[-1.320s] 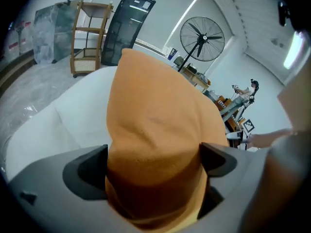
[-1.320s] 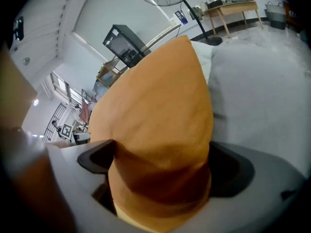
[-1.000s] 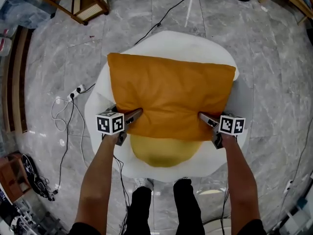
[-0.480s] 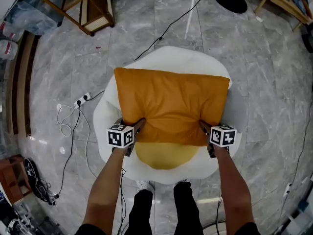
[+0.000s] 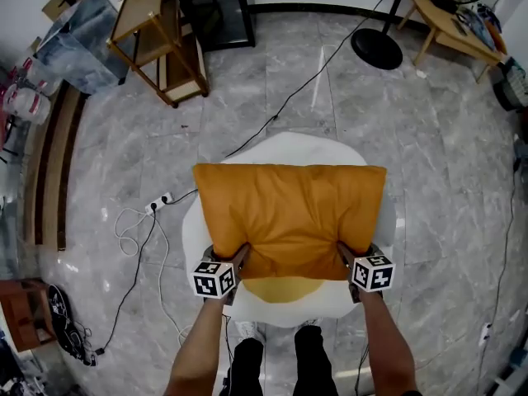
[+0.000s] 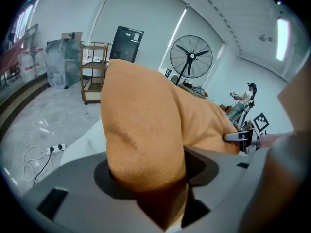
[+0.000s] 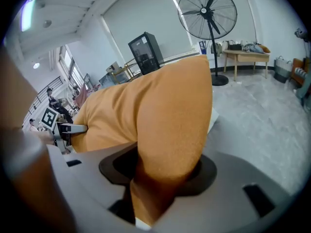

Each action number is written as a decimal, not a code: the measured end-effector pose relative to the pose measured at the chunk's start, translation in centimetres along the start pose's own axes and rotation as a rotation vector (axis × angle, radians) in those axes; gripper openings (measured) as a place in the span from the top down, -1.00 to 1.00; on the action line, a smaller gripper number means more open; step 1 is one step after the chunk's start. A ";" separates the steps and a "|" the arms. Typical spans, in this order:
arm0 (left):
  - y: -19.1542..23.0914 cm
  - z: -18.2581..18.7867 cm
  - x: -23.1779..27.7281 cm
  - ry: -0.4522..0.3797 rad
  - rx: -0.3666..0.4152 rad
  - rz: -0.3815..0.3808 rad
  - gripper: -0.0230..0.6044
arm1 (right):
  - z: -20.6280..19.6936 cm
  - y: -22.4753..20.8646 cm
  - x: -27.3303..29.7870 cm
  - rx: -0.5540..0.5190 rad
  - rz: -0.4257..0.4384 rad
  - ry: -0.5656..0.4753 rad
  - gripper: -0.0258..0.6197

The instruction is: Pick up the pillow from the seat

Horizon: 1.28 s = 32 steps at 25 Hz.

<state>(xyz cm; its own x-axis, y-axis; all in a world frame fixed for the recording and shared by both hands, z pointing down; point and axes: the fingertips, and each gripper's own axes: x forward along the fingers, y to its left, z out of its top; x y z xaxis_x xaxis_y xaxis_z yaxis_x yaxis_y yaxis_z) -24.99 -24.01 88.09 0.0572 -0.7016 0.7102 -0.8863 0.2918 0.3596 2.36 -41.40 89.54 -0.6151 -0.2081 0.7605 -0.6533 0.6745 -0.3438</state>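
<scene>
- The orange rectangular fabric pillow (image 5: 289, 213) is held by its two near corners over the white rounded seat (image 5: 290, 145).
- The left gripper (image 5: 240, 256) has just closed its jaws and is clamped on the near left corner.
- The right gripper (image 5: 345, 251) has likewise just closed and pinches the near right corner.
- The seat stands on the grey marble floor (image 5: 445, 139).
</scene>
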 end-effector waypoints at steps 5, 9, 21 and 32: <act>-3.3 3.5 -5.9 -0.056 0.017 0.005 0.08 | 3.2 3.2 -6.3 -0.031 -0.019 -0.068 0.28; -6.0 7.2 -10.6 -0.118 0.070 -0.012 0.09 | 5.9 5.6 -11.8 -0.060 -0.024 -0.146 0.29; -13.4 15.2 -24.9 -0.298 0.147 -0.045 0.09 | 12.5 12.3 -27.2 -0.131 -0.044 -0.335 0.29; -16.9 21.5 -33.7 -0.481 0.220 -0.069 0.08 | 18.5 17.1 -36.0 -0.206 -0.051 -0.520 0.28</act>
<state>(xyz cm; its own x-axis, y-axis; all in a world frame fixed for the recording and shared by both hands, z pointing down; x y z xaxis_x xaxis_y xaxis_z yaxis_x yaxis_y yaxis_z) -21.83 -19.22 45.07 -0.0527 -0.9482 0.3131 -0.9664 0.1274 0.2232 5.15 -35.45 46.11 -0.7558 -0.5305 0.3839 -0.6201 0.7682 -0.1592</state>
